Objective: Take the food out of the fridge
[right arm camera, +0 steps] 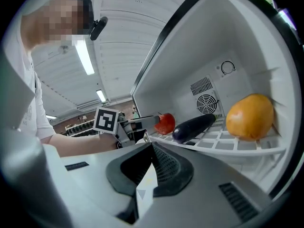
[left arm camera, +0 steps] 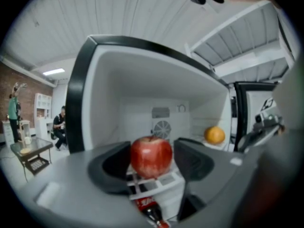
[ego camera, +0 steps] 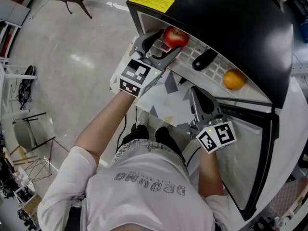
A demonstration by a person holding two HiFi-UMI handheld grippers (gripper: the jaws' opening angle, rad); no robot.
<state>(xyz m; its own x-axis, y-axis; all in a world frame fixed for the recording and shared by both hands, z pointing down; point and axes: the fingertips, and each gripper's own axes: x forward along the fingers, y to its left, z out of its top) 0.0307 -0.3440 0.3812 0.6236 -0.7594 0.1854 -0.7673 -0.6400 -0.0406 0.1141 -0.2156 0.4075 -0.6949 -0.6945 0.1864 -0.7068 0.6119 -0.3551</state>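
A red apple [ego camera: 175, 36] [left arm camera: 151, 156] lies at the left end of the white wire shelf [ego camera: 215, 72] in the open fridge. My left gripper [ego camera: 169, 43] [left arm camera: 152, 159] is open, one jaw on each side of the apple, and I see no pad pressing on it. A dark eggplant [ego camera: 204, 59] [right arm camera: 194, 127] lies mid-shelf, with an orange [ego camera: 234, 79] [right arm camera: 250, 116] at the right end. My right gripper [ego camera: 193, 91] [right arm camera: 151, 152] hangs below the shelf's front, shut on a white sheet [ego camera: 161, 100] [right arm camera: 144, 190] with grey triangles.
The fridge door [ego camera: 255, 153] stands open at the right. A cola bottle [left arm camera: 148, 210] lies below the shelf. The fridge's black top [ego camera: 231, 13] overhangs the shelf. Behind, a low table [left arm camera: 28, 148] and people stand on the open floor.
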